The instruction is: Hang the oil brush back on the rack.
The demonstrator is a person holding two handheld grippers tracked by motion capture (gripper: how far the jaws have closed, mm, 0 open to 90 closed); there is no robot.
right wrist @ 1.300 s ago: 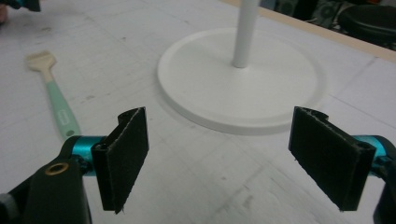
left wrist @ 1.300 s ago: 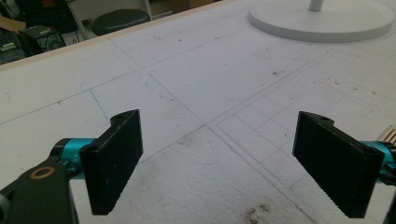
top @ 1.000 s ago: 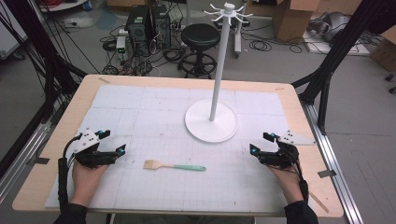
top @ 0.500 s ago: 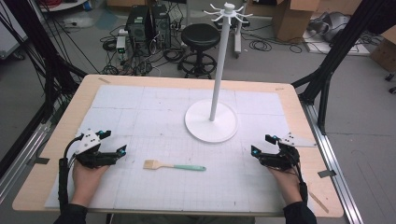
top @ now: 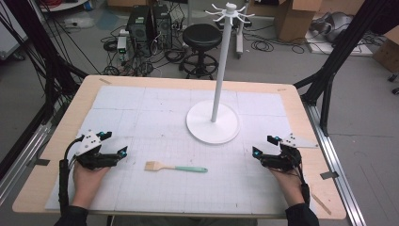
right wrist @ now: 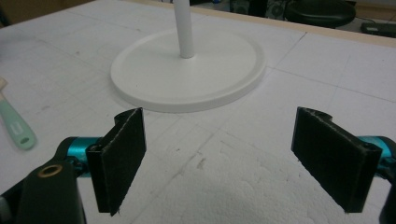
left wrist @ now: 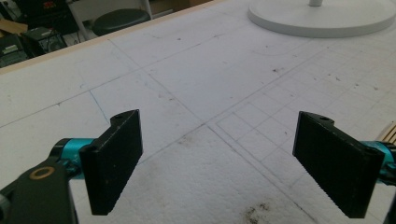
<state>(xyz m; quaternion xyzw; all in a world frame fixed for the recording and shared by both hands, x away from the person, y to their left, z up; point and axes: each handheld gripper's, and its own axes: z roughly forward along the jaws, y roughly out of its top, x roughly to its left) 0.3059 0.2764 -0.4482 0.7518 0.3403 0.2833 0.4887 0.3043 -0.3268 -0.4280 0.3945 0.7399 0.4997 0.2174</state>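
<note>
Brush (top: 175, 167), with pale bristles and a mint-green handle, lying flat on the white foam mat (top: 141, 108) near the front edge of the counter (top: 301, 101), roughly midway between the two hands and touching neither. Handle end turned toward the person's right, bristles toward the left, so probably laid out for an easy pinch from either side. Seen again at the left edge of the right gripper view, handle tip only (right wrist: 16, 128). Behind it and somewhat to the right, well apart, a white stand (top: 214, 120): round flat base, thin upright pole, hooks fanned out at the top, likely meant as the place to hang the brush by its handle, though no hole in the handle can be made out. Left claw (top: 115, 153) resting low on the mat beside the brush's bristle end, jaws spread wide with bare mat between them (left wrist: 219, 158). Right claw (top: 263, 147) likewise down on the mat farther off on the other side, jaws also spread wide and empty (right wrist: 219, 158), aimed at the stand's base. Both parked apart at the outer sides, apparently a ready pose that leaves the brush clear for a reach.
</note>
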